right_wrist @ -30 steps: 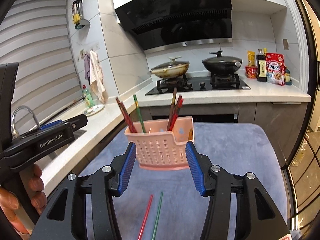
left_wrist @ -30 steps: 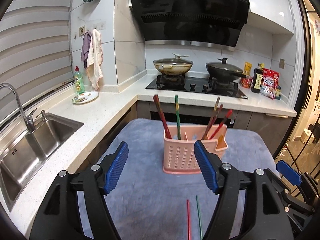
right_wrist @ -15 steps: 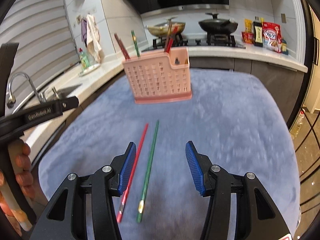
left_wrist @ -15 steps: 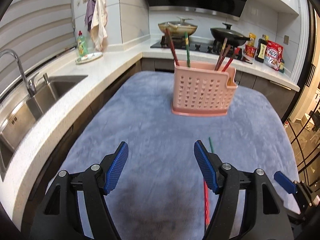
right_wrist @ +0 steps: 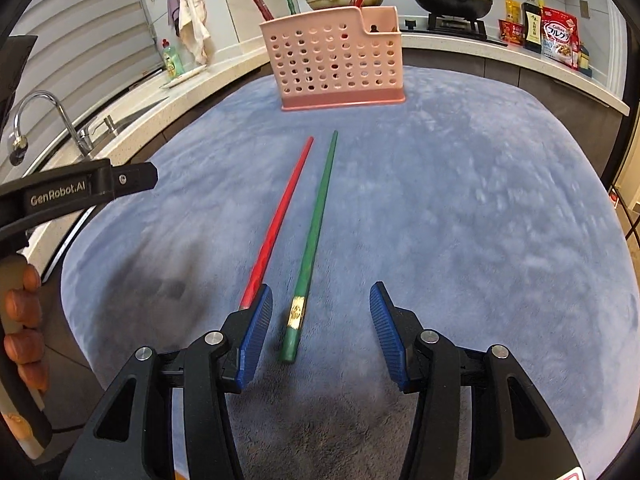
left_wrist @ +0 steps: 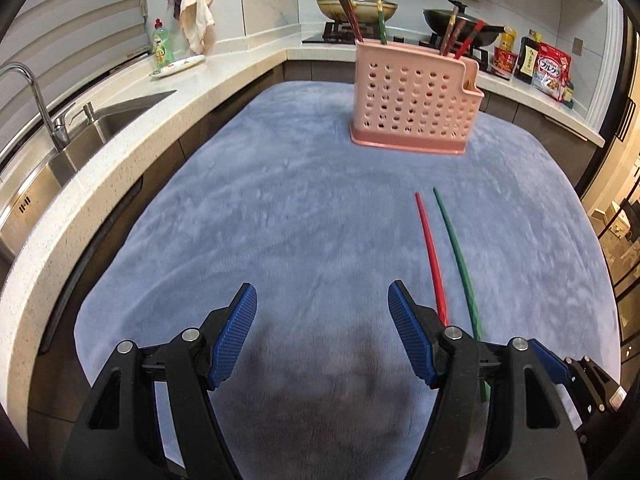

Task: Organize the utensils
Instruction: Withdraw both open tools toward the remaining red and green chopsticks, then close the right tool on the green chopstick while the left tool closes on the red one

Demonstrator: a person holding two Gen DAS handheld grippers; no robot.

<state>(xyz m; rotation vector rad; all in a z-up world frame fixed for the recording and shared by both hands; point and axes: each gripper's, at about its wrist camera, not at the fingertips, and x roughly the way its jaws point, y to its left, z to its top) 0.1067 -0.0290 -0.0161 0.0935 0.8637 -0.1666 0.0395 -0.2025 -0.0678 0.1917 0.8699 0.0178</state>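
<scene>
Green chopstick [right_wrist: 316,236] — thin, stiff, slick | I grip its butt end | right hand-held gripper [right_wrist: 318,322] — gaping, empty.

**Open cloth ahead, holder at the far end**

The blue cloth [right_wrist: 460,208] lies bare to the right of the green chopstick [right_wrist: 316,224] and red chopstick [right_wrist: 280,216], which lie side by side. Beyond them the pink holder [right_wrist: 340,60] stands upright, sticks jutting above its rim. The counter edge [left_wrist: 120,148] bounds the left.
</scene>
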